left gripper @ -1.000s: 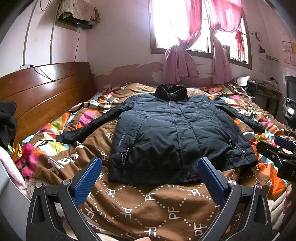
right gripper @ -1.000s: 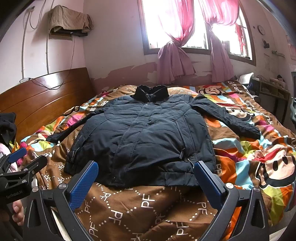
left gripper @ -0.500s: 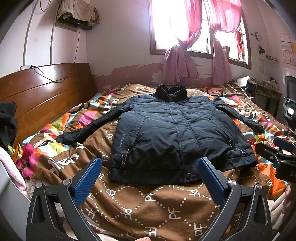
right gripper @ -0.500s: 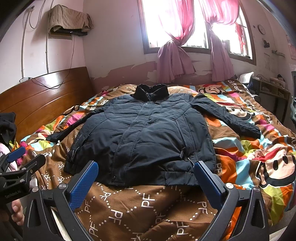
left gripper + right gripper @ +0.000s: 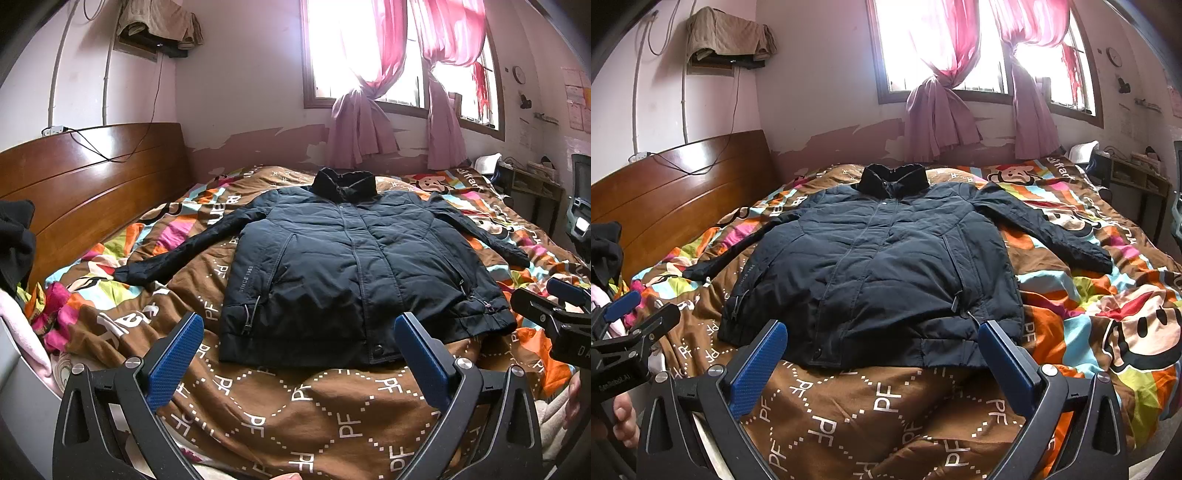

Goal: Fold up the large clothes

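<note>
A dark navy padded jacket (image 5: pixel 351 266) (image 5: pixel 879 273) lies flat and face up on the bed, collar toward the window, both sleeves spread out to the sides. My left gripper (image 5: pixel 299 332) hovers open just short of the jacket's hem, blue pads wide apart and nothing between them. My right gripper (image 5: pixel 882 339) is likewise open near the hem, touching nothing. Each gripper shows at the edge of the other's view: the right one (image 5: pixel 554 314) and the left one (image 5: pixel 628 325).
The jacket rests on a brown and multicoloured patterned quilt (image 5: pixel 303 406) (image 5: pixel 886 406). A wooden headboard (image 5: pixel 85 184) stands at the left, with dark clothes (image 5: pixel 14 251) piled beside it. Pink curtains (image 5: pixel 358 110) hang at the window; a desk (image 5: pixel 532 184) is at the far right.
</note>
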Demonstrator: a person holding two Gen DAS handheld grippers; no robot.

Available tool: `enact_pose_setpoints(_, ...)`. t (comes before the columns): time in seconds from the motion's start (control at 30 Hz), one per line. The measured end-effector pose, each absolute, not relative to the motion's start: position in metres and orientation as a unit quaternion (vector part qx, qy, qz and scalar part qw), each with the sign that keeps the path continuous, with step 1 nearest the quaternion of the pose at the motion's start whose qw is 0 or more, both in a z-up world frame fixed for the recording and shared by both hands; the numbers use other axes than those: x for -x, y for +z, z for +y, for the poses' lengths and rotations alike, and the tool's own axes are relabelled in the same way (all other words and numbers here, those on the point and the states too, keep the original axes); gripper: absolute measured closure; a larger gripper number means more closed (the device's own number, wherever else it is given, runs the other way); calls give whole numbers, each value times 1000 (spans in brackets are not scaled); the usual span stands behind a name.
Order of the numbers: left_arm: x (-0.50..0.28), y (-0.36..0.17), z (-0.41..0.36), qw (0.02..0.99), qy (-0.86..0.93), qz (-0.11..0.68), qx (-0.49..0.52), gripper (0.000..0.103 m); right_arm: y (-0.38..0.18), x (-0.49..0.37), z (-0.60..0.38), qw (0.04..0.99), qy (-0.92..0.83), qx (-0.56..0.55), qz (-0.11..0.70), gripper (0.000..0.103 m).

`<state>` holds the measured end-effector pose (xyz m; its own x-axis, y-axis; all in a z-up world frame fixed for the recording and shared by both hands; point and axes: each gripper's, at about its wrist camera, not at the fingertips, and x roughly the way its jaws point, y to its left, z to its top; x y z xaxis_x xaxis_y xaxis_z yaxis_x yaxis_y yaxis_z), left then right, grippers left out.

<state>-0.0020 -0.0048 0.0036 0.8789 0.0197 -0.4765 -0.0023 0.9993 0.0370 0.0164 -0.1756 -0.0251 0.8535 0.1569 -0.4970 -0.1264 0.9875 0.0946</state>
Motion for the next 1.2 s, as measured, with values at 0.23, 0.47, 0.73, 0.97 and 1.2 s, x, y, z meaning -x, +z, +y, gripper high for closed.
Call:
enact_pose_setpoints(0.23, -1, 4, -1, 968, 7, 249, -21, 2, -23, -18, -176, 962, 74, -29, 262, 0)
enact_pose_setpoints(0.47, -1, 2, 1, 969, 8, 247, -19, 2, -23, -18, -176, 962, 74, -29, 263, 0)
enact_pose_setpoints(0.73, -1, -1, 4, 968, 14, 248, -20, 2, -21, -17, -177, 961, 74, -29, 263, 0)
enact_pose_setpoints(0.97, 0, -2, 5, 969, 14, 247, -20, 2, -25, -15, -176, 961, 74, -30, 263, 0)
enact_pose_setpoints(1.2, 0, -2, 6, 969, 13, 245, -19, 2, -19, -12, -178, 964, 68, -28, 257, 0)
